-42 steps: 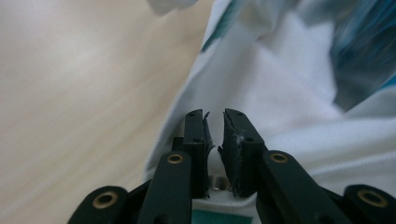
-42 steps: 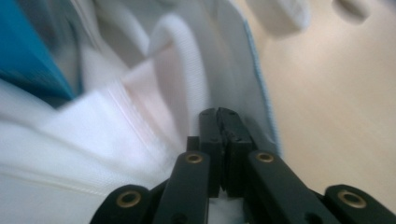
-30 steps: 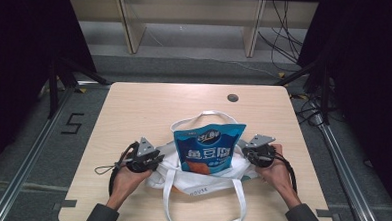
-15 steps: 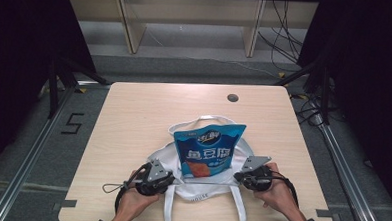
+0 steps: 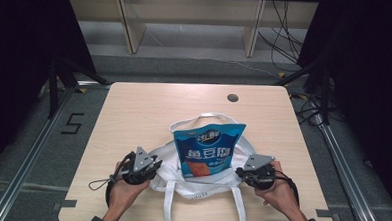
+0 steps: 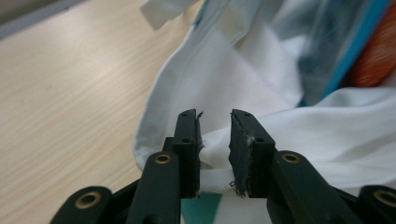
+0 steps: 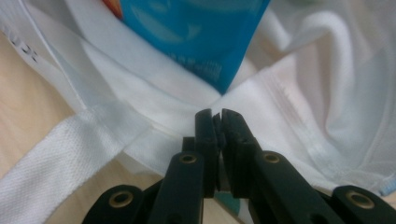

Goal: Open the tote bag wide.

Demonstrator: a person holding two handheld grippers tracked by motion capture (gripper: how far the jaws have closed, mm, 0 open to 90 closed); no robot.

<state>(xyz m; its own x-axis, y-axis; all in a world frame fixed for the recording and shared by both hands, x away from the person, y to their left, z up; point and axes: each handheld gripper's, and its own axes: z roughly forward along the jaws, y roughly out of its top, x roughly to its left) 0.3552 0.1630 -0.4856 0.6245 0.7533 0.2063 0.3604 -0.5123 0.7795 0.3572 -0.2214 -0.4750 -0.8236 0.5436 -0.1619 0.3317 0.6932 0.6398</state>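
A white tote bag (image 5: pixel 201 183) lies on the wooden table (image 5: pixel 134 113), and a blue snack pouch (image 5: pixel 210 148) stands in its mouth. My left gripper (image 5: pixel 157 164) is at the bag's left edge. In the left gripper view its jaws (image 6: pixel 215 116) have just eased apart a little, with a fold of the bag's cloth (image 6: pixel 212 154) still bunched between the pads. My right gripper (image 5: pixel 239 171) is at the bag's right edge. In the right gripper view its jaws (image 7: pixel 215 114) have loosened slightly but stand almost together, pinching the bag's rim (image 7: pixel 280 93) just below the pouch (image 7: pixel 196 32).
The bag's two straps (image 5: pixel 168 209) trail toward the table's near edge. A small round hole (image 5: pixel 232 97) sits near the far edge. Dark frame rails run along both sides of the table, and wooden shelving stands behind it.
Both grippers have drawn toward the near edge, the right one more, pulling the bag's rim lower around the pouch. The pouch has stayed about where it was.
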